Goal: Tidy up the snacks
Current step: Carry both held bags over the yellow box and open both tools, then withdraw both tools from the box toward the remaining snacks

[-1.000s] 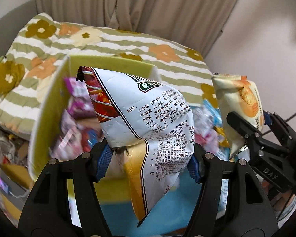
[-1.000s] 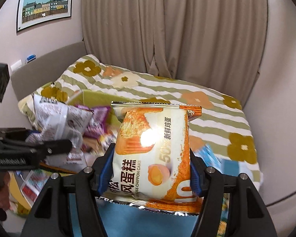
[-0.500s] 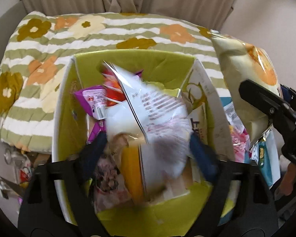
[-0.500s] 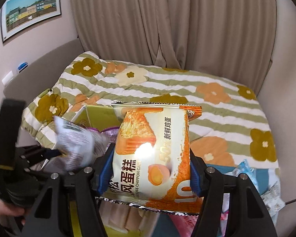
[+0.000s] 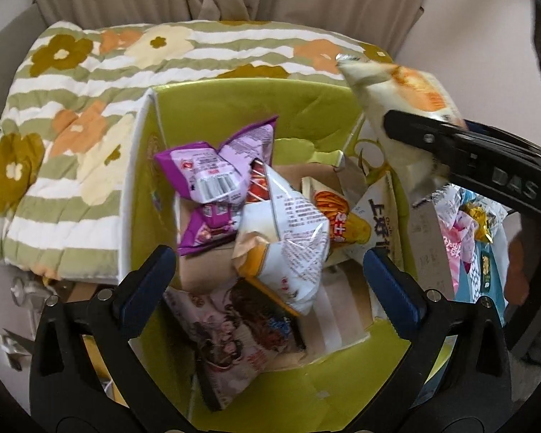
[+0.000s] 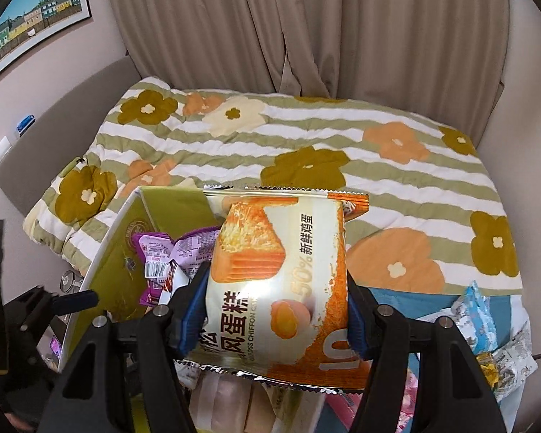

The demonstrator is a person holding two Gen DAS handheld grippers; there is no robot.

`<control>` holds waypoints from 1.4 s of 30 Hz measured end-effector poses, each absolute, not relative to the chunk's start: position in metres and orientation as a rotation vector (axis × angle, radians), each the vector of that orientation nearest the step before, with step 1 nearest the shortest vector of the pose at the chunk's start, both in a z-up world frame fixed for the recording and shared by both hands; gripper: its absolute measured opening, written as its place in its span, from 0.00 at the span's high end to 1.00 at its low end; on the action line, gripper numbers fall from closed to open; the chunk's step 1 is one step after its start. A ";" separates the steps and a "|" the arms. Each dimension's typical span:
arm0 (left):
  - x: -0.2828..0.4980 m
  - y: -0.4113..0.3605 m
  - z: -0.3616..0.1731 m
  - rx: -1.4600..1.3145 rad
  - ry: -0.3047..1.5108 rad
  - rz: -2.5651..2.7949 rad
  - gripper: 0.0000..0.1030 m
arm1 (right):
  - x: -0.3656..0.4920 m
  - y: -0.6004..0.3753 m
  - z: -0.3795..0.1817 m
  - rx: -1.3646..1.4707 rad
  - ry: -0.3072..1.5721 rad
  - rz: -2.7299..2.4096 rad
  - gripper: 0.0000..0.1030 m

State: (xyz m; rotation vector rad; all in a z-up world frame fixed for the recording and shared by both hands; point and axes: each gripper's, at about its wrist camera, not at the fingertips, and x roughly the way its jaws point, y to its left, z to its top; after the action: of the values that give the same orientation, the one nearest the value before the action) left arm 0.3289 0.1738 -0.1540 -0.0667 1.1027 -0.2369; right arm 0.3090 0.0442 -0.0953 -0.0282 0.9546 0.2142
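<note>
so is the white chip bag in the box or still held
In the box: the white chip bag lies loose inside the green box, the left gripper open around it.

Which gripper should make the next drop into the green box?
Right. The right gripper is shut on the cake pack, held over the green box. The left gripper is open and empty, its white bag already in the box.

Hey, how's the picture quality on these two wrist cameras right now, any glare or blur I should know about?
Right wrist view: a bright glare spot washes out part of the print on the chiffon cake pack, otherwise sharp. Left wrist view: that pack is smeared with blur, while the white snack bag in the green box is crisp. Both views bend at the edges, with dark corners.
</note>
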 end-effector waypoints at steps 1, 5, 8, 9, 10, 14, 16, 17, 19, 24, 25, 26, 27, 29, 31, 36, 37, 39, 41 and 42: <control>0.330 0.177 -0.154 -0.067 1.104 -0.229 0.00 | 0.312 0.045 -0.097 -0.023 0.966 0.216 0.42; 0.333 0.186 -0.159 -0.083 1.120 -0.214 0.00 | 0.325 0.049 -0.109 0.006 1.013 0.228 0.42; 0.334 0.189 -0.162 -0.085 1.126 -0.212 0.00 | 0.332 0.050 -0.118 0.032 1.048 0.234 0.39; 0.334 0.190 -0.162 -0.085 1.126 -0.215 0.00 | 0.333 0.050 -0.119 0.042 1.041 0.231 0.35; 0.334 0.190 -0.162 -0.085 1.126 -0.217 0.00 | 0.332 0.050 -0.118 0.050 1.027 0.231 0.20; 0.335 0.190 -0.166 -0.083 1.128 -0.228 0.00 | 0.327 0.049 -0.109 0.071 0.965 0.245 0.00; 0.335 0.190 -0.166 -0.079 1.127 -0.230 0.00 | 0.324 0.051 -0.109 0.056 0.950 0.242 0.00; 0.335 0.190 -0.166 -0.077 1.126 -0.230 0.00 | 0.323 0.052 -0.109 0.047 0.951 0.241 0.00; 0.333 0.191 -0.164 -0.074 1.121 -0.225 0.00 | 0.322 0.052 -0.109 0.042 0.958 0.235 0.00; 0.324 0.195 -0.155 -0.077 1.097 -0.208 0.00 | 0.313 0.053 -0.101 0.041 0.936 0.240 0.00; 0.322 0.195 -0.152 -0.072 1.088 -0.198 0.00 | 0.309 0.053 -0.097 0.035 0.924 0.241 0.00; 0.319 0.195 -0.148 -0.069 1.080 -0.190 0.00 | 0.306 0.053 -0.093 0.033 0.916 0.243 0.00; 0.316 0.195 -0.144 -0.067 1.069 -0.182 0.00 | 0.304 0.052 -0.091 0.032 0.909 0.245 0.00; 0.306 0.194 -0.134 -0.067 1.043 -0.163 0.00 | 0.295 0.050 -0.082 0.036 0.885 0.253 0.00; 0.295 0.192 -0.125 -0.065 1.018 -0.147 0.00 | 0.286 0.048 -0.074 0.040 0.866 0.260 0.00; 0.260 0.181 -0.096 -0.066 0.948 -0.095 0.00 | 0.251 0.036 -0.045 0.047 0.803 0.264 0.00; 0.254 0.177 -0.092 -0.072 0.938 -0.092 0.00 | 0.243 0.032 -0.041 0.045 0.794 0.260 0.00; 0.238 0.169 -0.082 -0.080 0.905 -0.083 0.00 | 0.223 0.022 -0.031 0.034 0.776 0.256 0.00; 0.219 0.156 -0.073 -0.082 0.870 -0.068 0.00 | 0.206 0.014 -0.025 0.023 0.753 0.251 0.00; 0.211 0.151 -0.070 -0.085 0.858 -0.065 0.00 | 0.196 0.008 -0.022 0.016 0.739 0.248 0.00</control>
State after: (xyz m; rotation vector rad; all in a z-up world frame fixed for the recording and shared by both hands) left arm 0.2109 0.1511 -0.0696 -0.0845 0.8581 -0.0653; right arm 0.1964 0.0083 -0.0221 0.0164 0.7393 0.2478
